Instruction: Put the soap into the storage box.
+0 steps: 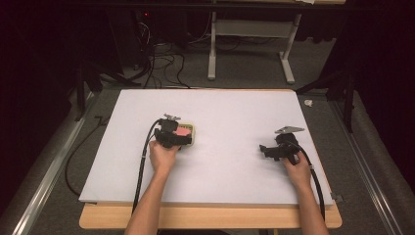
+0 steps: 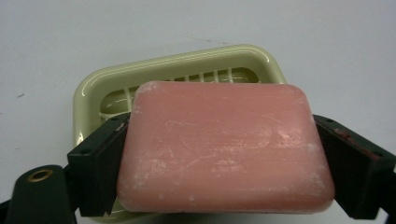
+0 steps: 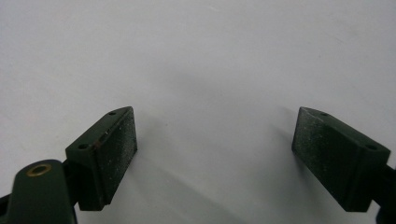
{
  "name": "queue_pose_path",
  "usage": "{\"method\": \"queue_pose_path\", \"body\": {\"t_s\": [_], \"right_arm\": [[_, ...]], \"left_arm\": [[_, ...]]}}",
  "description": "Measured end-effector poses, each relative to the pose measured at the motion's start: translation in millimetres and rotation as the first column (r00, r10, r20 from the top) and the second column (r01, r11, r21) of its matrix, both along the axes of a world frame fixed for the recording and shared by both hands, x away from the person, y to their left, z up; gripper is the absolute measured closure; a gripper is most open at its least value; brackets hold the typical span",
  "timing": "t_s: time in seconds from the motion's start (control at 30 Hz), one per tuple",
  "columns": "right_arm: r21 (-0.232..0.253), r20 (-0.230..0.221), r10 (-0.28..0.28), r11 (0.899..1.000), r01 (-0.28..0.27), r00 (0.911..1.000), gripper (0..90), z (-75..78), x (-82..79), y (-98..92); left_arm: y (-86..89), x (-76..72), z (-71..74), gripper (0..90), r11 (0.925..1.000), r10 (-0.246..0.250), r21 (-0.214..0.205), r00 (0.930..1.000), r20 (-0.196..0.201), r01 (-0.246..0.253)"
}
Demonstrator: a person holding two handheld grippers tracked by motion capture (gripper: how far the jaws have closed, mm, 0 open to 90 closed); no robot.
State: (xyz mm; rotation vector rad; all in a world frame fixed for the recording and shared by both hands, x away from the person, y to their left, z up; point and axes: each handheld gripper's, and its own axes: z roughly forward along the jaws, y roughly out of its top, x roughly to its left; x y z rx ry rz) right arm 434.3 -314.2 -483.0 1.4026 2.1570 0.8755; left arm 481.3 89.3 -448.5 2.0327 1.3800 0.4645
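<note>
From the high view, the left gripper (image 1: 182,139) sits over the dish (image 1: 194,133) at mid-table while the right gripper (image 1: 266,151) rests well apart on the sheet (image 1: 235,112). In the left gripper view its jaws clamp the soap (image 2: 224,147) just above the dish (image 2: 88,91); the placing step seems in hand, and next calls for lowering and letting go. In the right gripper view the jaws stand spread, nothing between them.

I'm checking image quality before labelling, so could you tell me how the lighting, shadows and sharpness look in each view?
High view: the white board is evenly lit, the surroundings are dark, and detail is soft. Left gripper view: the pink soap is sharp, with a mild sheen on the soap dish rim. Right gripper view: the open right tool casts soft shadows on the board, without glare.
</note>
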Motion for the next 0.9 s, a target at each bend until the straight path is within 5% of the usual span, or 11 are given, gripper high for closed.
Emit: {"method": "queue_pose_path", "body": {"t_s": [0.43, 0.9], "right_arm": [[-0.001, 0.000, 0.000, 1.000, 0.000, 1.0000, 14.5, 0.0, -0.1, 0.1], [-0.001, 0.000, 0.000, 1.000, 0.000, 1.0000, 14.5, 0.0, 0.0, 0.0]], "left_arm": [[2.2, 2.6, 0.1, 13.6, 0.9991, 0.042, -0.006, 0.9990, 0.014, -0.042], [4.1, 1.0, 3.5, 8.6, 0.9997, 0.025, -0.004, 0.9987, 0.046, -0.024]]}}
